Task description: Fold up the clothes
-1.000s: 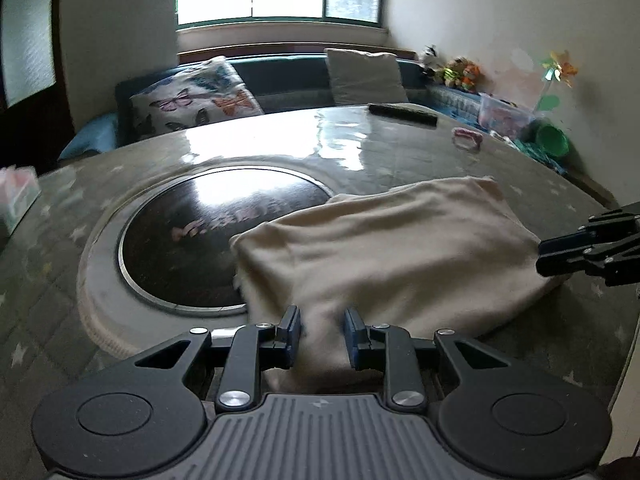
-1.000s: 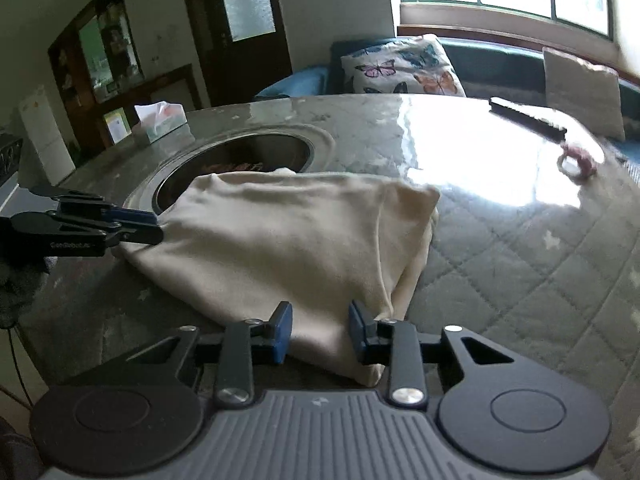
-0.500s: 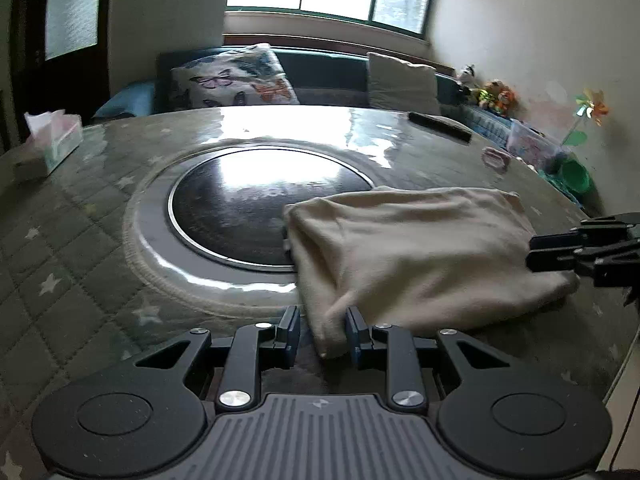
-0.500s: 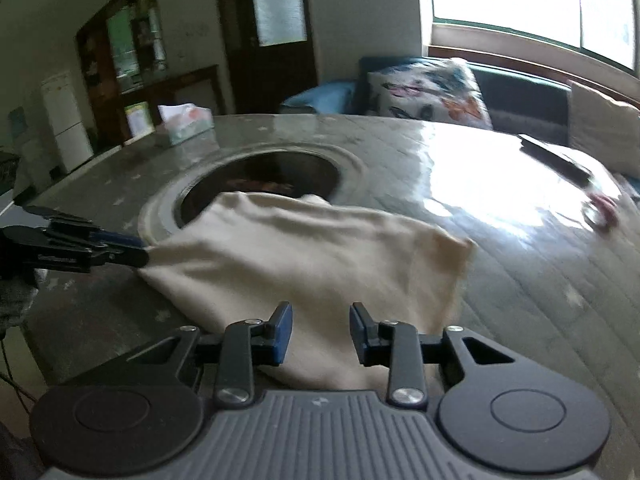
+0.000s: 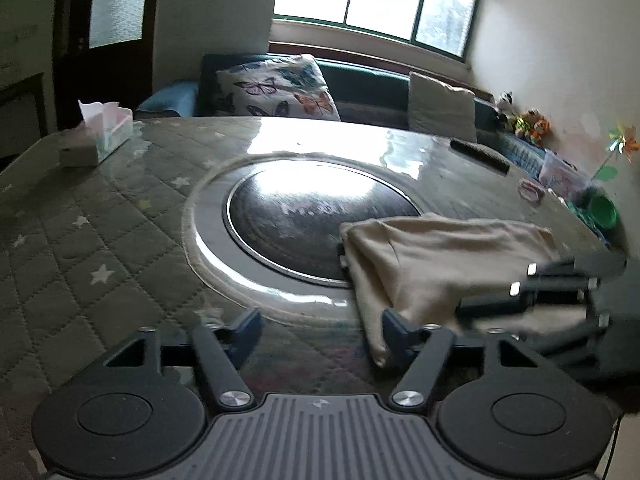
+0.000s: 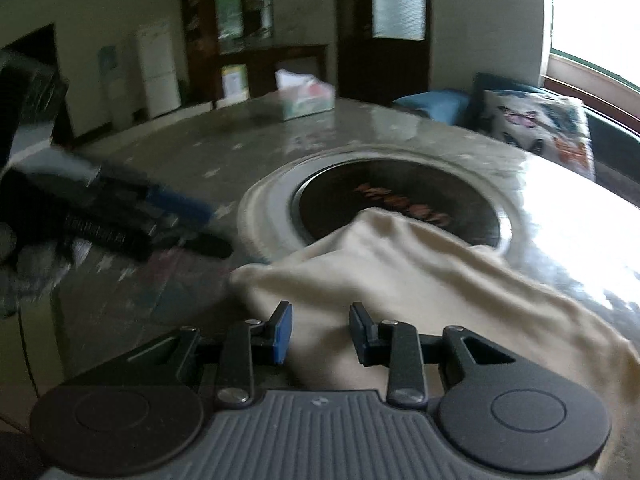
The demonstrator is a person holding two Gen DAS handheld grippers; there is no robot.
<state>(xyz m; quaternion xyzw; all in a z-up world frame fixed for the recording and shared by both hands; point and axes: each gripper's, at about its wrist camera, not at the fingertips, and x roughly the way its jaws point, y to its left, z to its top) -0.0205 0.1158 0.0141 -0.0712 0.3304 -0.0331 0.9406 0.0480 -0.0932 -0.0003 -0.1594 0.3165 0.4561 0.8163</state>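
Note:
A folded cream garment (image 5: 444, 264) lies on the round quilted table (image 5: 100, 240), partly over the dark round centre plate (image 5: 316, 216). My left gripper (image 5: 318, 330) is open and empty, with the garment's near-left corner by its right finger. My right gripper (image 6: 320, 332) is open over the garment's near edge (image 6: 400, 280), gripping nothing. The right gripper shows blurred at the right in the left wrist view (image 5: 532, 296). The left gripper shows blurred at the left in the right wrist view (image 6: 120, 216).
A tissue box (image 5: 100, 136) stands at the table's far left. A dark remote (image 5: 480, 154) and a pink ring (image 5: 530, 190) lie at the far right. A sofa with a butterfly cushion (image 5: 276, 90) runs behind. Toys and a green cup (image 5: 604, 210) sit at right.
My left gripper has opened wide and swung left, off the garment's edge. My right gripper has opened a little and turned left, now over the garment's left end. Both views are blurred by motion.

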